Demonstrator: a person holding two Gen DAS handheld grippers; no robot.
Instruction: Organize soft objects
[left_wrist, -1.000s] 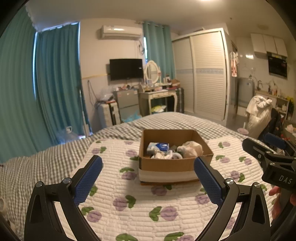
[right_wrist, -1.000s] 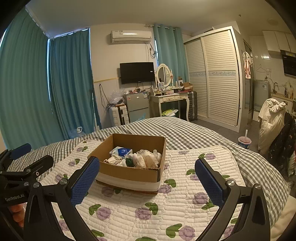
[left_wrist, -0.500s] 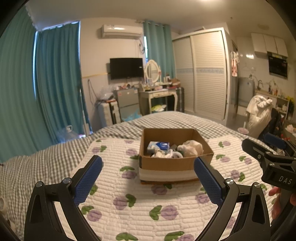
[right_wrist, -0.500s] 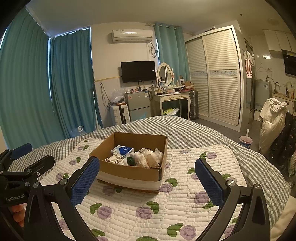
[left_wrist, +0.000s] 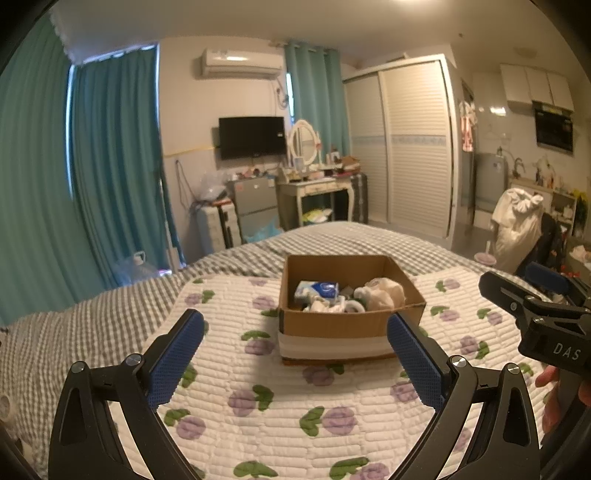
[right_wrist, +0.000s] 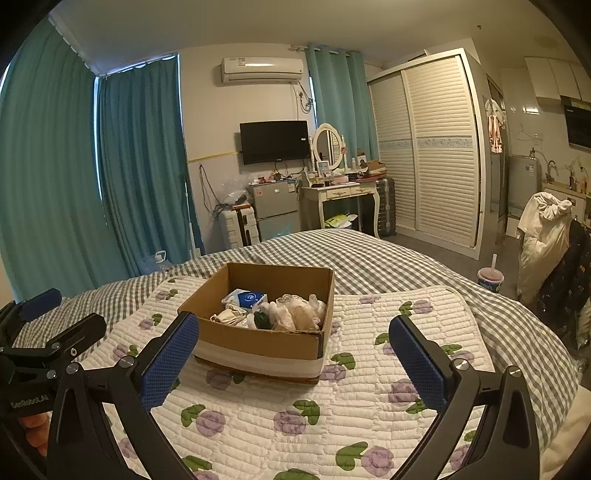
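Counts: 1 cardboard box (left_wrist: 343, 325) on bed, approx. centre of 1 floral quilt (left_wrist: 280, 402). Inside box: 1 blue-white pack (right_wrist: 246, 298), 1 dark green item (right_wrist: 263, 320), several pale soft pcs, no. can't be told. 2 tongs: left (left_wrist: 295, 354), right (right_wrist: 293, 356), 2 blue pads ea., both spread wide. 1 TV (right_wrist: 275, 142), 1 mirror (right_wrist: 328, 146), 1 AC unit (right_wrist: 263, 69).
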